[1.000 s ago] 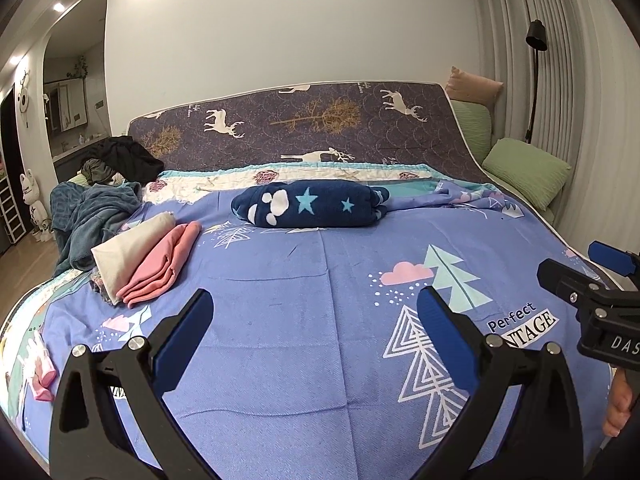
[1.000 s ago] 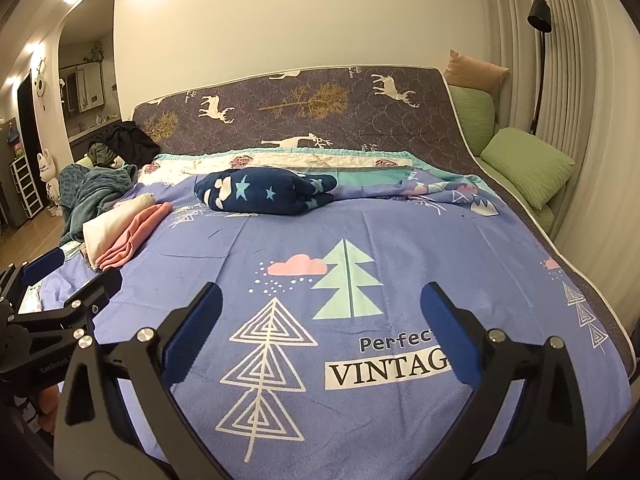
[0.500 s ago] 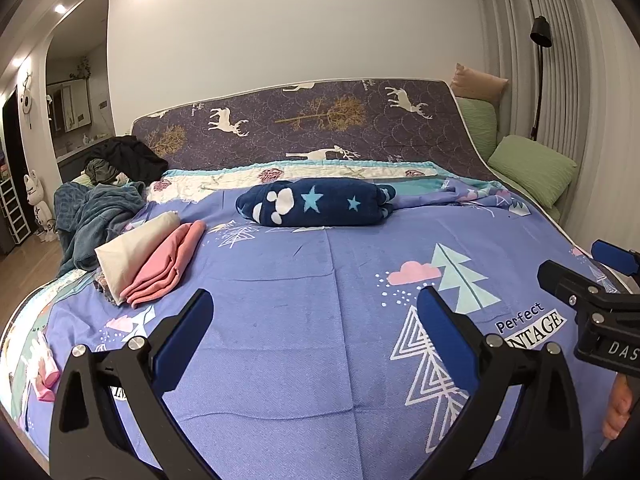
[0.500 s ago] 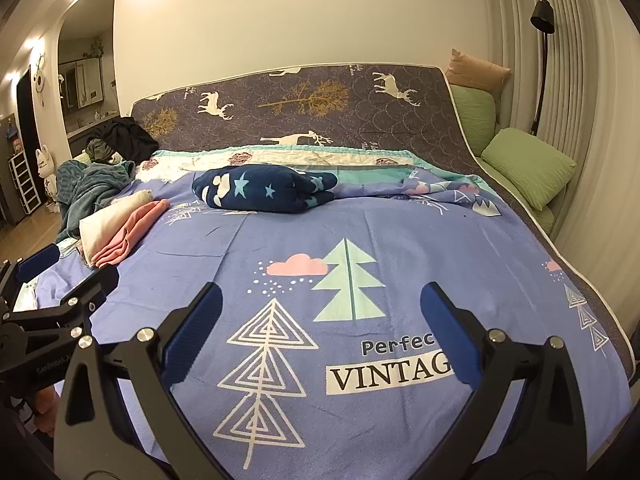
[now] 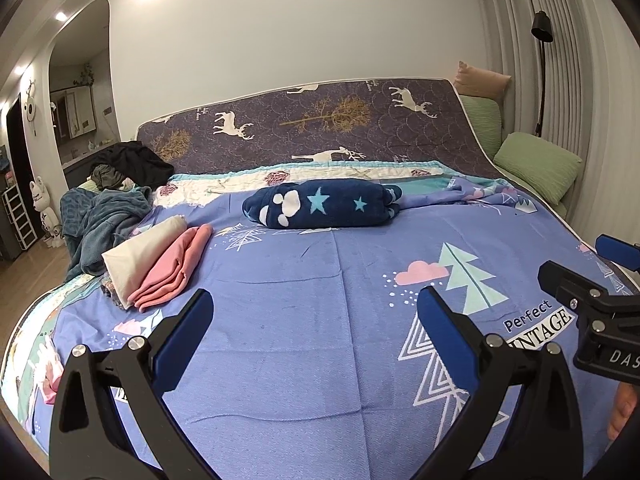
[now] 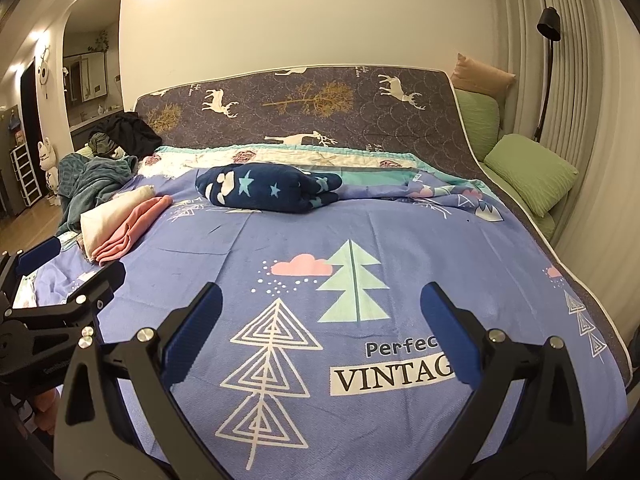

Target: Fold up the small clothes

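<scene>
Far left, floor side: a rumpled teal blanket [image 5: 104, 220] lay heaped at the bed's edge.
Folded clothes: a cream piece [image 5: 140, 250] and a pink piece [image 5: 176, 268] lay touching, stacked on the left part of the blue bedspread [image 5: 300, 320].
Left gripper [image 5: 314, 308]: hung above the bedspread, jaws spread wide, holding nothing.
Middle, far end: a navy star-print bundle [image 5: 320, 208] lay near the deer-print headboard [image 5: 320, 124].
Right gripper [image 6: 320, 304]: also gaped wide and empty, above the printed trees.
Far right: green pillows [image 6: 528, 172] rested beside the mattress.
</scene>
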Demonstrator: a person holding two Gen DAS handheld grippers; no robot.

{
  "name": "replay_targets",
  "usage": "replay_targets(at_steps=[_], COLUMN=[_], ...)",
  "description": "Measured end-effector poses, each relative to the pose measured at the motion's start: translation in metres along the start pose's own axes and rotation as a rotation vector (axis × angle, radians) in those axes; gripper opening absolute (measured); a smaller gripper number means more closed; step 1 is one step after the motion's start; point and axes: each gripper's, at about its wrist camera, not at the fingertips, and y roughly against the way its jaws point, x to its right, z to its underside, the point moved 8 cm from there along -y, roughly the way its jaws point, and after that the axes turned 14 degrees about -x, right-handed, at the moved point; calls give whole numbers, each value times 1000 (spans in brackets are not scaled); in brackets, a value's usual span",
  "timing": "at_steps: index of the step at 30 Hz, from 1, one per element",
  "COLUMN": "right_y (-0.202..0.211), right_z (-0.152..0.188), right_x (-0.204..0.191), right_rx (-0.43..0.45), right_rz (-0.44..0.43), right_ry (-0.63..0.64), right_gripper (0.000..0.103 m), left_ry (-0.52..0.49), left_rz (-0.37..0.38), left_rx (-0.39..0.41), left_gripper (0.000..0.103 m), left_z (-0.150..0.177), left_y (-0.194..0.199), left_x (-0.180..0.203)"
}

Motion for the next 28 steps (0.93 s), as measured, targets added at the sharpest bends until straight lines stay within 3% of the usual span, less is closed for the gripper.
replay_targets(at_steps=[28], right_y=[-2], right_z=[2], right_x=[2], right_rx=[-1], right_rz=[3], right_ry=[-9], right_gripper=[101], left_ry=[-18], left_rz=[-10], left_rx=[4], left_gripper=[102], left_z=[1], left_y=[-2], left_x=[1])
